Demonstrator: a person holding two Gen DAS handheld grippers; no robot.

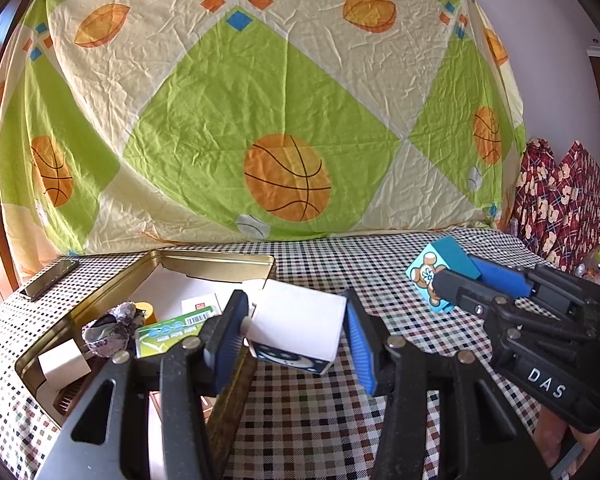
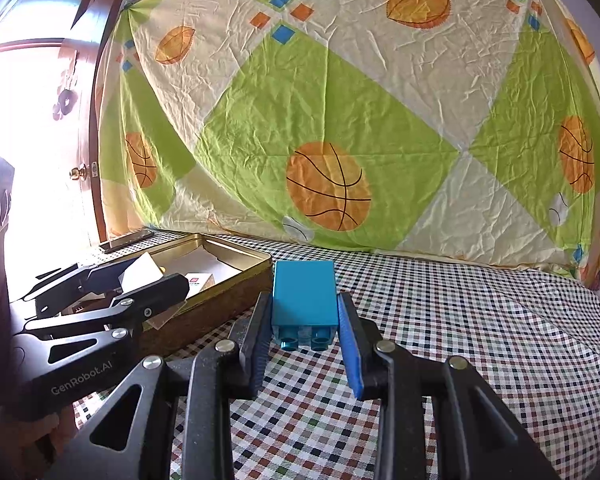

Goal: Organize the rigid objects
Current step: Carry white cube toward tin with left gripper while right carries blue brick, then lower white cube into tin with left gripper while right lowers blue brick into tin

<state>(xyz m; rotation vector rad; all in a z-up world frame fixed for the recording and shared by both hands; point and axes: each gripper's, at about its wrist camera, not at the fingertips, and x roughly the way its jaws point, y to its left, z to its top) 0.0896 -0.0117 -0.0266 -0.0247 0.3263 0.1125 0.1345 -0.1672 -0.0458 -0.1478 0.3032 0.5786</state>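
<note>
The left gripper has its jaws clamped on a white rectangular box with a dark printed end, held just above the right-hand wall of the open gold metal tin, so the tin's inside lies immediately to its left. The right gripper has its jaws closed on a teal plastic building block with a bear picture on one face, carried clear of the checked counter, with the tin further off to its left. By my reckoning the left hand is the nearer and should go in first. Already inside the tin sit a green printed card, a small yellow cylinder, a crumpled purplish foil lump and a white cube, which crowd the near end. A dark phone-like slab lies beyond the tin.
</note>
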